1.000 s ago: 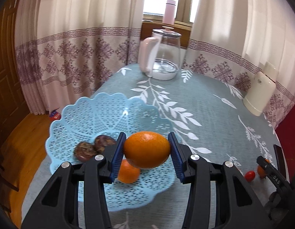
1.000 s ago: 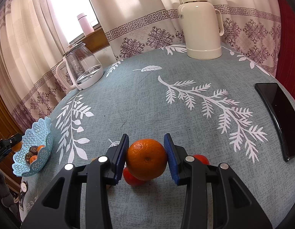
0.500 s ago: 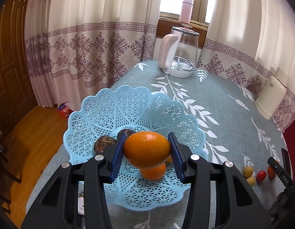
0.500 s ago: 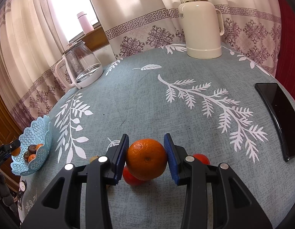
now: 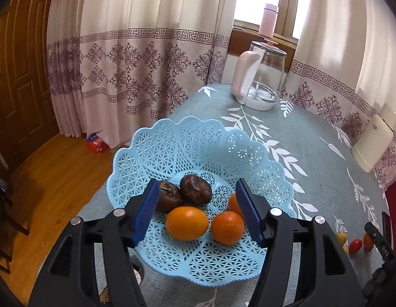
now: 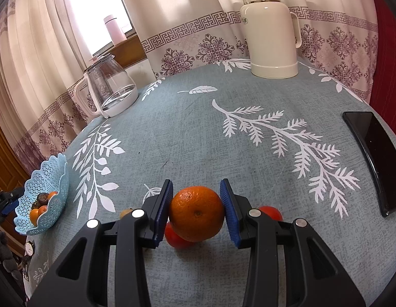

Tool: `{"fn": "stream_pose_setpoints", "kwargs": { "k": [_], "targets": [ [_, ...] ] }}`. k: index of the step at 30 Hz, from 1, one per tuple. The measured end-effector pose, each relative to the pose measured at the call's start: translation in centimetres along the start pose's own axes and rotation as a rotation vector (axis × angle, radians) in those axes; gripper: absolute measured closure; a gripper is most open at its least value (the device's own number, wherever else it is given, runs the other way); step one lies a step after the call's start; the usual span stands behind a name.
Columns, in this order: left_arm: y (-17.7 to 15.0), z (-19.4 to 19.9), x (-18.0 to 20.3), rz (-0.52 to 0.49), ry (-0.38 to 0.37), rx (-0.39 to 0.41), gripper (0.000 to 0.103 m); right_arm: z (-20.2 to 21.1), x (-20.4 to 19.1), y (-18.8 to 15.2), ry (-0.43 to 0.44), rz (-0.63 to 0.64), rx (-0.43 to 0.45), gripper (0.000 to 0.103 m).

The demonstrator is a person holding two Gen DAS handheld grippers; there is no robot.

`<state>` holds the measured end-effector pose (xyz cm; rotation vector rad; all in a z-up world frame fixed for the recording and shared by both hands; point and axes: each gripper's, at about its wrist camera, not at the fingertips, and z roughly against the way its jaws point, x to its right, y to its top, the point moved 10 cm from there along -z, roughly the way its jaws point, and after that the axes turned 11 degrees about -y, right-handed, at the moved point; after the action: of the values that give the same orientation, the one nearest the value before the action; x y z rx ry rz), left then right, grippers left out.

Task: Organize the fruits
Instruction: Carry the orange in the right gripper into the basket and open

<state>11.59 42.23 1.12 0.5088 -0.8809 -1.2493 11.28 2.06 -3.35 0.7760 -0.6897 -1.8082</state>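
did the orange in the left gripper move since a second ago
Yes. The orange has dropped from the left gripper, now open, into the blue basket, beside two other oranges.

The left gripper (image 5: 198, 212) hangs with its jaws apart over the blue basket (image 5: 198, 140), where oranges (image 5: 186, 223) and two dark fruits (image 5: 195, 190) crowd the near half; the 12 o'clock half lies bare. Beyond, open tablecloth (image 6: 187, 133) runs to a glass kettle (image 5: 261, 76) at 1 o'clock. From the right gripper (image 6: 196, 211), cloth ahead is open; a thermos (image 6: 270, 33) stands at 1 o'clock, a phone (image 6: 377, 158) at 3 o'clock.
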Motion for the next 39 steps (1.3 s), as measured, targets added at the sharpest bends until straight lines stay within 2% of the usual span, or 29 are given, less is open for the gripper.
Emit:
{"fn": "stream_pose_setpoints", "kwargs": {
  "k": [7, 10, 18, 26, 32, 39],
  "targets": [
    [0.0, 0.3, -0.4, 0.010, -0.001, 0.005, 0.039, 0.0, 0.0, -0.1, -0.003, 0.005, 0.004, 0.064],
    [0.2, 0.6, -0.7, 0.012, 0.002, 0.019, 0.030, 0.1, -0.1, 0.0, -0.005, 0.009, 0.010, 0.064],
    [0.8, 1.5, -2.0, 0.030, -0.004, 0.041, 0.030, 0.9, -2.0, -0.2, 0.015, 0.061, 0.012, 0.064],
    [1.6, 2.0, -2.8, 0.042, -0.015, 0.058, 0.030, 2.5, -7.4, -0.5, 0.130, 0.124, -0.006, 0.064],
    [2.6, 3.3, -3.9, 0.041, 0.028, 0.101, 0.028, 3.9, -13.5, -0.9, 0.227, 0.202, -0.014, 0.064],
    [3.1, 4.2, -4.1, 0.049, 0.013, 0.122, 0.026, 5.9, -21.1, -1.9, 0.337, 0.296, -0.010, 0.064]
  ]
}}
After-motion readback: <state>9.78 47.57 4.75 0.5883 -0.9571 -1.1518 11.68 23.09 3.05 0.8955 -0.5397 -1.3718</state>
